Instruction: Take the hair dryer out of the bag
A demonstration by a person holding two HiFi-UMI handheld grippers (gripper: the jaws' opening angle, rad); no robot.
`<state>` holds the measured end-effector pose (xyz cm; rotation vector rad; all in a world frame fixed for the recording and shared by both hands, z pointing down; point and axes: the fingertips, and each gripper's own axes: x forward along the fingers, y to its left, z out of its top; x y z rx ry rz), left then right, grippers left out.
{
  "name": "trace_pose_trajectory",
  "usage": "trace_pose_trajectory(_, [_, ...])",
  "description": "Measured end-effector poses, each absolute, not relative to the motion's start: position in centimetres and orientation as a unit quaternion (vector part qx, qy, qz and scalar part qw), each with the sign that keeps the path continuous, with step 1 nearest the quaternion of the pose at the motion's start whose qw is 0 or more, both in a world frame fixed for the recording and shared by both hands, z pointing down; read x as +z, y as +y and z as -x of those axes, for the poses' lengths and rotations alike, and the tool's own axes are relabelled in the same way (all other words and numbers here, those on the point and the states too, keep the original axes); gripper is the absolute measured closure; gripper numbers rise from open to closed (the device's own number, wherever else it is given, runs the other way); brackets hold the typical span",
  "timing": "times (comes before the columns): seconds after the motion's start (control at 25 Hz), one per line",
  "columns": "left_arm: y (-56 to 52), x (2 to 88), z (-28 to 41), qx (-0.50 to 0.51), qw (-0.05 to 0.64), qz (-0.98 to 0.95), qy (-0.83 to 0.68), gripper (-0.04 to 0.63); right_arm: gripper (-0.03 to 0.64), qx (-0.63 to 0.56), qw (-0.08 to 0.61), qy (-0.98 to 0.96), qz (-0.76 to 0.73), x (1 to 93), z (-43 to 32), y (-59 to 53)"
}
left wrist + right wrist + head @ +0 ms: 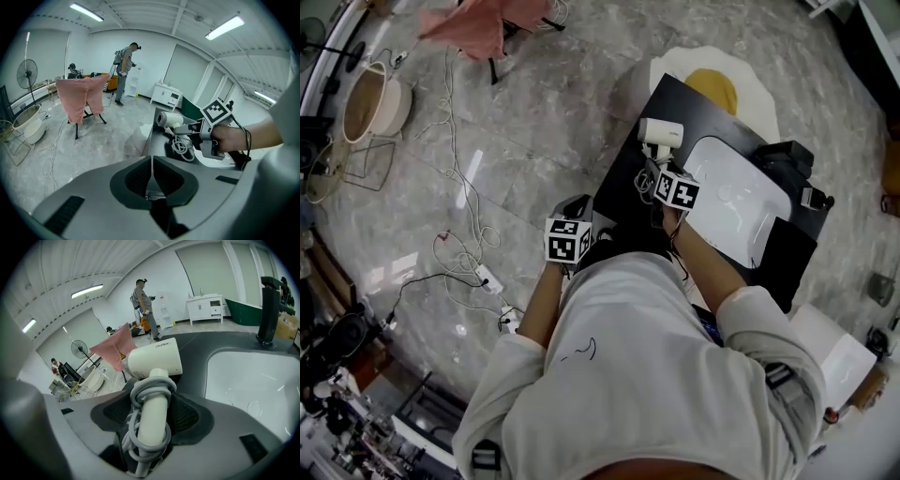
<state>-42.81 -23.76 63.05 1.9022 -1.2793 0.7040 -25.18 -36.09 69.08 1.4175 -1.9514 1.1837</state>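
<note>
**Hair dryer held in our right gripper at the counter**

Our right gripper (pixel 152 417) has its jaws wide and clamped on the cord-wrapped handle of the white hair dryer (pixel 154 363), which stands upright over the black counter (pixel 206 345) beside the white sink (pixel 253 380). Our left gripper (pixel 152 171) has its jaws pressed together (nothing between them).
</note>
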Motion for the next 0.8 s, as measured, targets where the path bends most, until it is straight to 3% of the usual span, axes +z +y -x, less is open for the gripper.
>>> trace_pose_trajectory(0.28, [-21.2, 63.2, 43.4, 0.263, 0.375, -0.737, -0.497, 0.565, 0.264, 0.388, 0.23, -0.755, -0.476, 68.9, 27.0, -33.9])
trace_pose_trajectory(0.52, [-20.3, 61.8, 41.2, 0.24, 0.365, -0.768, -0.468, 0.565, 0.272, 0.352, 0.242, -0.758, -0.493, 66.4, 25.2, -29.7])
trace_pose_trajectory(0.56, [-20.1, 61.6, 40.7, 0.237, 0.363, -0.773, -0.463, 0.565, 0.31, 0.348, 0.246, -0.758, -0.494, 66.0, 24.9, -28.8])
trace_pose_trajectory(0.72, [-18.5, 61.9, 38.1, 0.237, 0.354, -0.797, -0.427, 0.565, 0.591, 0.324, 0.265, -0.749, -0.513, 64.6, 22.4, -24.2])
trace_pose_trajectory(0.8, [-17.8, 62.4, 36.4, 0.239, 0.352, -0.811, -0.402, 0.565, 0.618, 0.318, 0.289, -0.744, -0.512, 64.7, 21.2, -21.6])
